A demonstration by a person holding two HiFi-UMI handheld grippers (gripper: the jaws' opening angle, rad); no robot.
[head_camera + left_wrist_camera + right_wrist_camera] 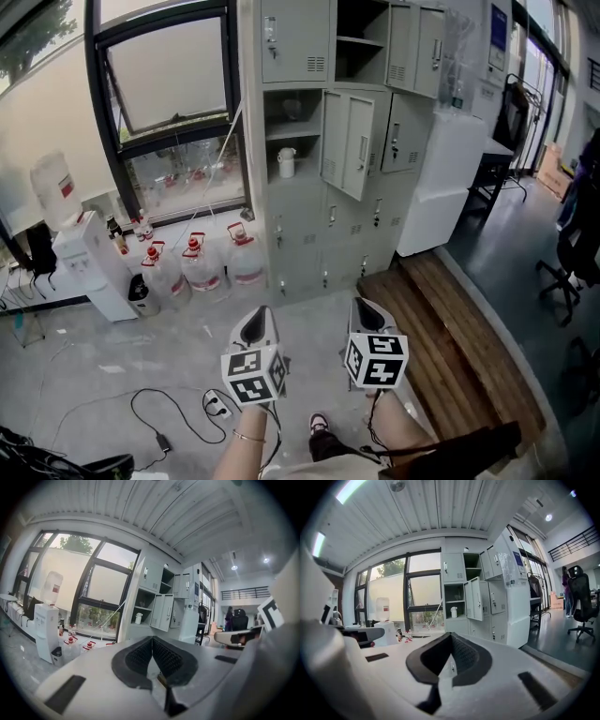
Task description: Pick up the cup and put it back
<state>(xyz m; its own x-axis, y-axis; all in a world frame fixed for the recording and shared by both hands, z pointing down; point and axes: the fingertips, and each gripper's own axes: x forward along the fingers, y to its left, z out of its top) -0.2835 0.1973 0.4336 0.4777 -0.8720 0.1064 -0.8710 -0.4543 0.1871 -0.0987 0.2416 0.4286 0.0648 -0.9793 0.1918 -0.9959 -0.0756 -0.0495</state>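
Note:
A white cup (287,161) stands alone on an open shelf of the grey lockers (309,234), far ahead of both grippers. It also shows small in the left gripper view as the cup (138,618) and in the right gripper view as the cup (453,612). My left gripper (260,314) and right gripper (364,305) are held side by side low in the head view, both pointing toward the lockers. In its own view the left gripper (151,638) has its tips together with nothing between them. The right gripper (451,634) is likewise shut and holds nothing.
A locker door (352,141) hangs open right of the cup's shelf. A water dispenser (94,262) and several water jugs (197,262) stand under the window. Cables (178,412) lie on the floor at left, a wooden platform (450,347) runs at right, and an office chair (572,253) stands far right.

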